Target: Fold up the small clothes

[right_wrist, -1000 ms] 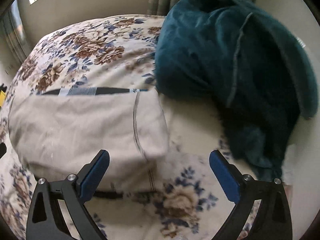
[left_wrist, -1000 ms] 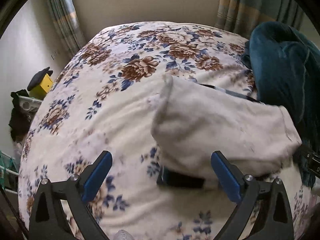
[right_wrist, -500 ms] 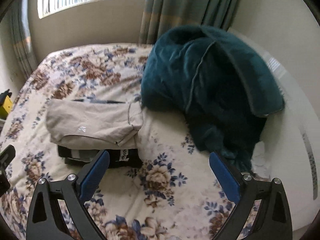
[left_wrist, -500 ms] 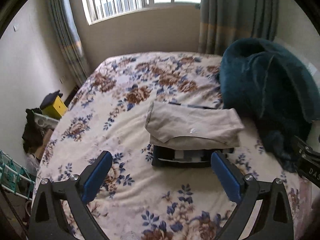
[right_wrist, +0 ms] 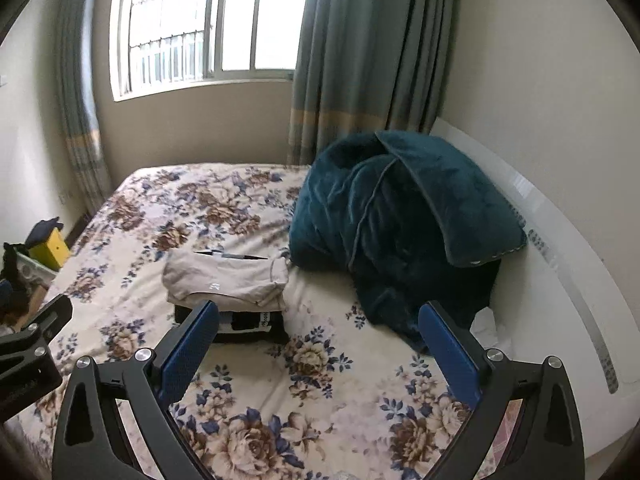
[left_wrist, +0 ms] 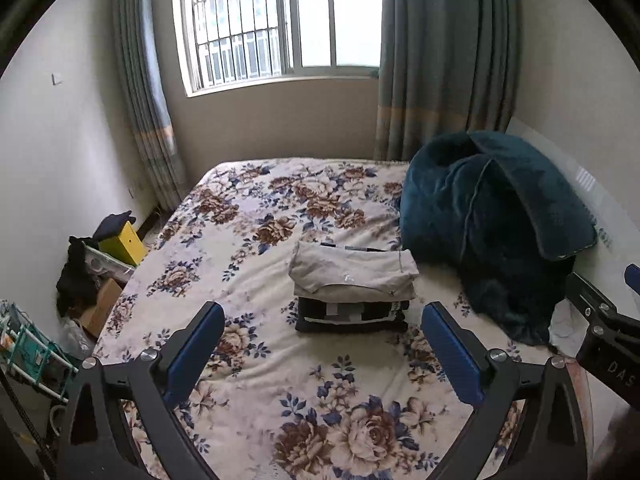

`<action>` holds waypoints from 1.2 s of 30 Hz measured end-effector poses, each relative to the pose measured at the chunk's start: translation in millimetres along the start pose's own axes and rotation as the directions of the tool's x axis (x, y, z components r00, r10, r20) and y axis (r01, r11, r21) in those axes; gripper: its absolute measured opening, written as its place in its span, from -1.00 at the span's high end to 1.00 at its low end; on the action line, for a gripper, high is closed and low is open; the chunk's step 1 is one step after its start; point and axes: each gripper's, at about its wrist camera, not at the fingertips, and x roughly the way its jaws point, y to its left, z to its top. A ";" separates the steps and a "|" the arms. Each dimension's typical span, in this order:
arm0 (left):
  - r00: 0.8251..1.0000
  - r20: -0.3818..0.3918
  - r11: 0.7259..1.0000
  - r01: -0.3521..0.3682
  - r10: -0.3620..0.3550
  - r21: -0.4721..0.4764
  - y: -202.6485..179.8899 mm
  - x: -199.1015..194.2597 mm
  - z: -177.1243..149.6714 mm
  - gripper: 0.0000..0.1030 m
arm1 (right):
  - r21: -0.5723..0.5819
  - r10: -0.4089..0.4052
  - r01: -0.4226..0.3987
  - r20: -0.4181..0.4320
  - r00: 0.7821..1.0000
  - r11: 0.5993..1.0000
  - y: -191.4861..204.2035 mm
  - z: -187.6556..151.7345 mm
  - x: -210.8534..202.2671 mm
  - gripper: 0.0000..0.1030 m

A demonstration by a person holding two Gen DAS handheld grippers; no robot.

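Two fisheye views look across a bed (left_wrist: 248, 360) covered with a cream sheet printed with brown and blue flowers.

Two grippers are present. The left gripper (left_wrist: 322, 354) fills the bottom of the left wrist view, its jaws spread wide with nothing between them but bedsheet. The right gripper (right_wrist: 318, 354) fills the bottom of the right wrist view, its jaws equally wide and holding nothing. Each gripper's black body also shows at the edge of the other's view.

One stack of folded clothes sits at the centre of the left view and left of centre in the right view. It has two visible layers: a folded beige garment (left_wrist: 354, 274) on top and a folded black garment (left_wrist: 352, 318) with pale markings under it. How many pieces lie inside the black layer cannot be told. The stack lies well beyond both grippers' fingertips.

One crumpled teal blanket (left_wrist: 492, 224) is heaped on the right side, just beside the stack; whether they touch cannot be told. A white headboard (right_wrist: 568, 288) runs along the bed's right edge.

Open sheet surrounds the stack in front, to the left and behind it. Off the bed's left edge sit one yellow box (left_wrist: 124, 242) and dark clutter. One window (left_wrist: 280, 24) with two curtains fills the top.
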 end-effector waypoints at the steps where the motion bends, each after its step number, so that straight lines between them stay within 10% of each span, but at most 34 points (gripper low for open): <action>1: 1.000 0.010 1.000 0.003 -0.003 -0.003 0.9 -11.9 -2.4 -0.96 | 0.000 0.006 -0.006 0.011 1.000 1.000 -3.0 -1.2 -15.8 -0.97; 16: 0.997 0.081 0.999 -0.013 0.017 -0.038 10.0 -83.9 -25.7 -0.96 | -0.018 0.041 -0.039 0.135 0.990 0.999 -14.1 -21.2 -144.8 -0.97; 36: 0.995 0.092 0.997 -0.041 0.046 -0.062 17.8 -103.0 -34.3 -1.00 | -0.035 0.076 -0.072 0.145 0.986 0.997 -16.6 -21.6 -156.0 -1.00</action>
